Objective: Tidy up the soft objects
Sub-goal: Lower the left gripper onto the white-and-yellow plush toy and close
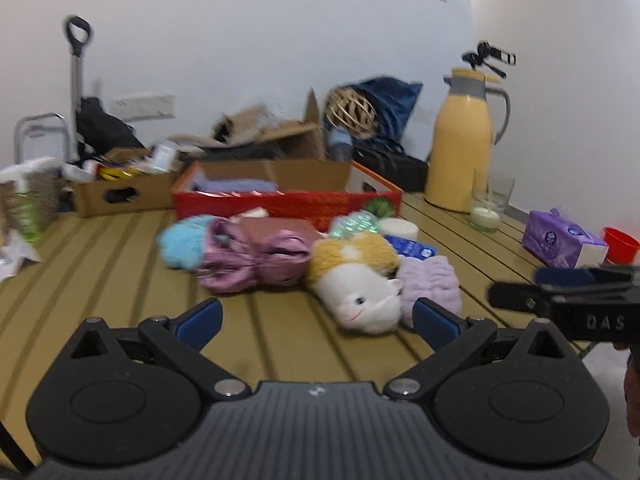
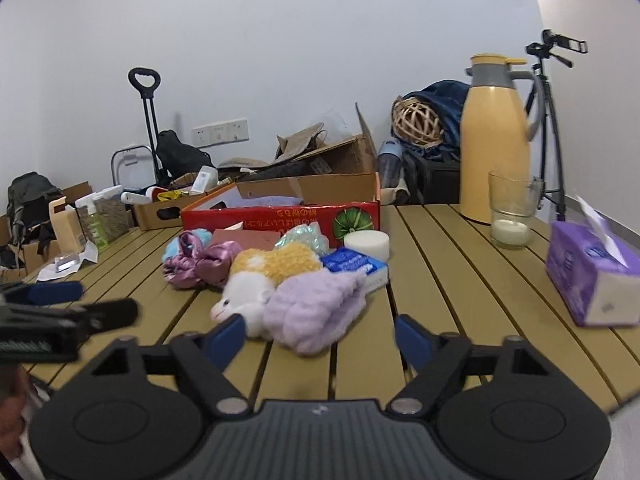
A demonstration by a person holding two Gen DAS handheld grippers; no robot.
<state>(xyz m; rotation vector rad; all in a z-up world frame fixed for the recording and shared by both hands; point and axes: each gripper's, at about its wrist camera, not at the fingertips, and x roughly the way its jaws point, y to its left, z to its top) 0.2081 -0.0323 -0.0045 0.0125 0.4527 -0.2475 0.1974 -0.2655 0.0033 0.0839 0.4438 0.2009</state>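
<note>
A pile of soft things lies mid-table: a white and yellow plush toy, a lilac fluffy cloth, pink satin scrunchies, a light blue fluffy piece. Behind them stands an open red cardboard box with a lilac cloth inside. My left gripper is open and empty, just short of the plush toy. My right gripper is open and empty, its fingers flanking the near edge of the lilac cloth and plush.
A yellow thermos jug, a glass with a candle and a purple tissue pack stand on the right of the slatted table. A white sponge and blue packet lie by the pile. Cluttered boxes sit behind.
</note>
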